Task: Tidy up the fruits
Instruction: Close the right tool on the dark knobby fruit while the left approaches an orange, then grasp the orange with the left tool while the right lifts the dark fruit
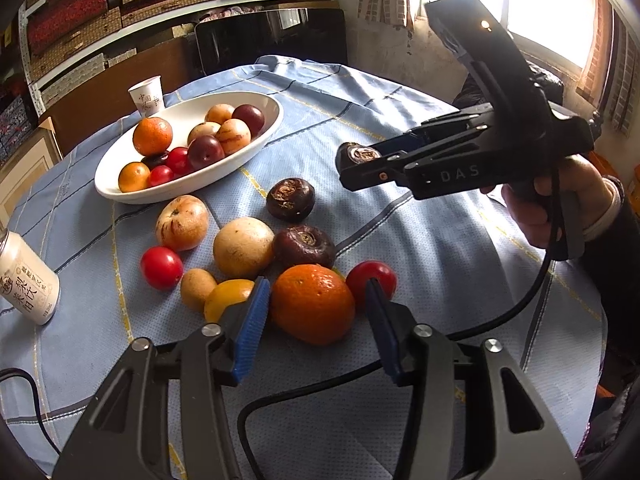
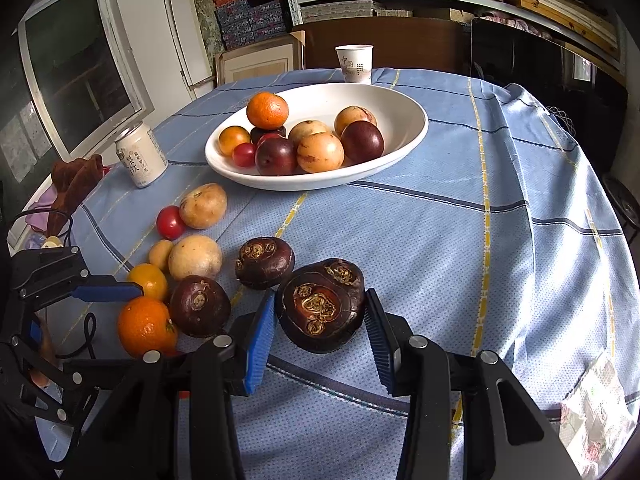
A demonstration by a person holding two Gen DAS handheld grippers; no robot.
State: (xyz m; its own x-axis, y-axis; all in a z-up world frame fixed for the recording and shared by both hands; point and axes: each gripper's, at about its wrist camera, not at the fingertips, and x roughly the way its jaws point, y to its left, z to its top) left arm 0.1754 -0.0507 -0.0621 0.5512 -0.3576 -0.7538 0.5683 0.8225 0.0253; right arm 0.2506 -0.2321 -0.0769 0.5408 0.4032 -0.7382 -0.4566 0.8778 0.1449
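A large orange (image 1: 312,304) rests on the blue tablecloth between the blue pads of my left gripper (image 1: 316,284). The left pad is at its side and a small gap shows at the right pad. In the right wrist view one left pad (image 2: 108,292) reaches over that orange (image 2: 146,326). My right gripper (image 2: 321,296) is shut on a dark water chestnut (image 2: 322,306) and holds it above the table; the held chestnut (image 1: 362,154) also shows in the left wrist view. The white oval bowl (image 1: 192,190) holds several fruits.
Loose on the cloth lie two more chestnuts (image 1: 291,199) (image 1: 305,246), a pale round fruit (image 1: 243,247), a striped fruit (image 1: 182,222) and two tomatoes (image 1: 161,267) (image 1: 371,280). A drink can (image 1: 28,280) stands left, a paper cup (image 1: 147,96) behind the bowl. A black cable (image 1: 532,288) trails across.
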